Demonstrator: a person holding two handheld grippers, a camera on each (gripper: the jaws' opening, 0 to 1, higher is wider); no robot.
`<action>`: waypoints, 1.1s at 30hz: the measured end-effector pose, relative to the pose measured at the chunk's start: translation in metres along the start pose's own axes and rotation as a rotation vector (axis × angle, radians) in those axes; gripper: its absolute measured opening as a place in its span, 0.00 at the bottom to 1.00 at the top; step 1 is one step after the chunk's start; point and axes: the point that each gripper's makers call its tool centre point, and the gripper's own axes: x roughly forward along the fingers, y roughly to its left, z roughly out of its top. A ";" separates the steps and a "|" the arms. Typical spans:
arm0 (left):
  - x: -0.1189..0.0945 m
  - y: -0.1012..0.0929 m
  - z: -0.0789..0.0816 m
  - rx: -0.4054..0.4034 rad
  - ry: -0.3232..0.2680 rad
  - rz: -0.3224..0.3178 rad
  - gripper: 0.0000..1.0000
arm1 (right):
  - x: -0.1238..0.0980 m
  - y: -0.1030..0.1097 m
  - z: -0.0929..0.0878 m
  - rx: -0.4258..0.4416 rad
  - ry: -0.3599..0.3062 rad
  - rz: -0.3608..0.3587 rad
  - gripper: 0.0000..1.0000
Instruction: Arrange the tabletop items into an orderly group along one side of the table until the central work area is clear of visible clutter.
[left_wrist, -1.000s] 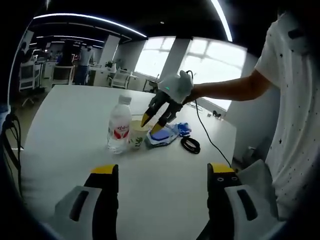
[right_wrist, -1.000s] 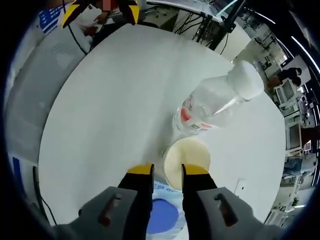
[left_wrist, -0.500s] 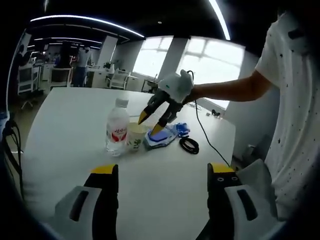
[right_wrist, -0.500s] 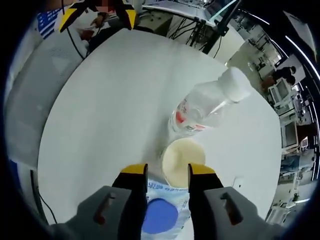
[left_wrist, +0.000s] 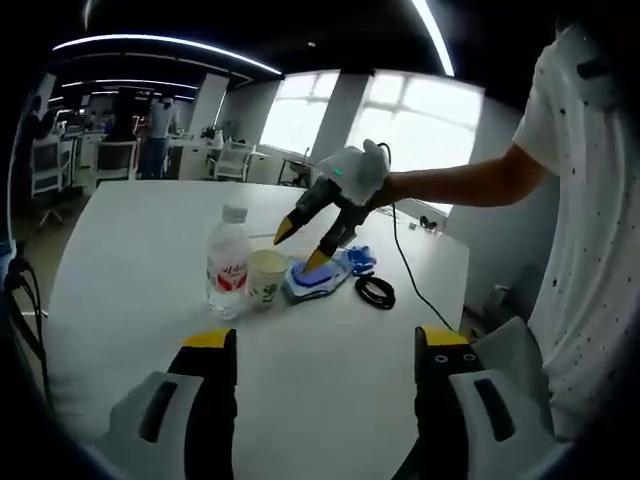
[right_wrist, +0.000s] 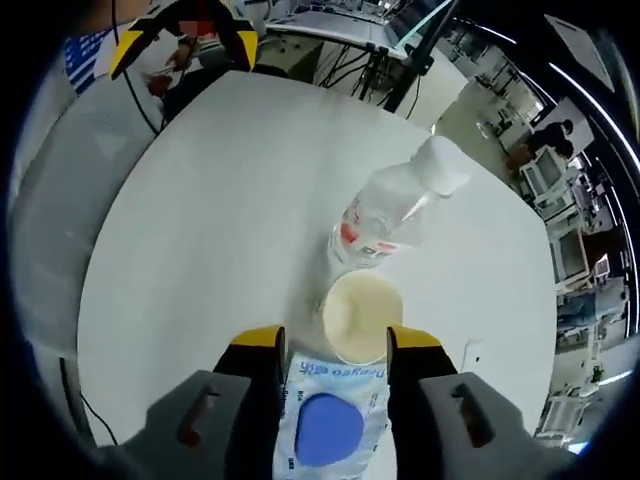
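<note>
A clear water bottle (left_wrist: 228, 265) with a red label stands on the white table (left_wrist: 130, 230). A paper cup (left_wrist: 265, 275) stands right beside it, and a blue-and-white wipes pack (left_wrist: 312, 280) lies next to the cup. My right gripper (left_wrist: 302, 248) hovers open above the cup and pack. From above, the cup (right_wrist: 362, 315) is empty, with the bottle (right_wrist: 390, 215) past it and the pack (right_wrist: 330, 425) between my right gripper's (right_wrist: 337, 345) spread jaws. My left gripper (left_wrist: 325, 345) is open and holds nothing, well short of the group.
A black cable coil (left_wrist: 377, 291) and a small blue item (left_wrist: 358, 258) lie beside the pack, near the table's edge. The person's arm and white shirt (left_wrist: 580, 220) fill the right side. My left gripper (right_wrist: 185, 35) shows across the table (right_wrist: 200, 200). Office desks stand beyond.
My right gripper has opened wider and drawn up and back from the cup. Cup, bottle and pack have stayed put. The left gripper has held still.
</note>
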 end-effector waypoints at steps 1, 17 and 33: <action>0.000 -0.001 0.001 0.004 0.002 -0.002 0.74 | -0.001 0.000 0.000 0.004 -0.003 -0.004 0.41; 0.007 -0.010 0.012 0.044 0.017 -0.026 0.74 | -0.023 0.008 -0.012 0.119 -0.054 -0.060 0.50; 0.011 -0.020 0.020 0.087 0.044 -0.048 0.76 | -0.059 0.025 -0.030 0.285 -0.113 -0.142 0.55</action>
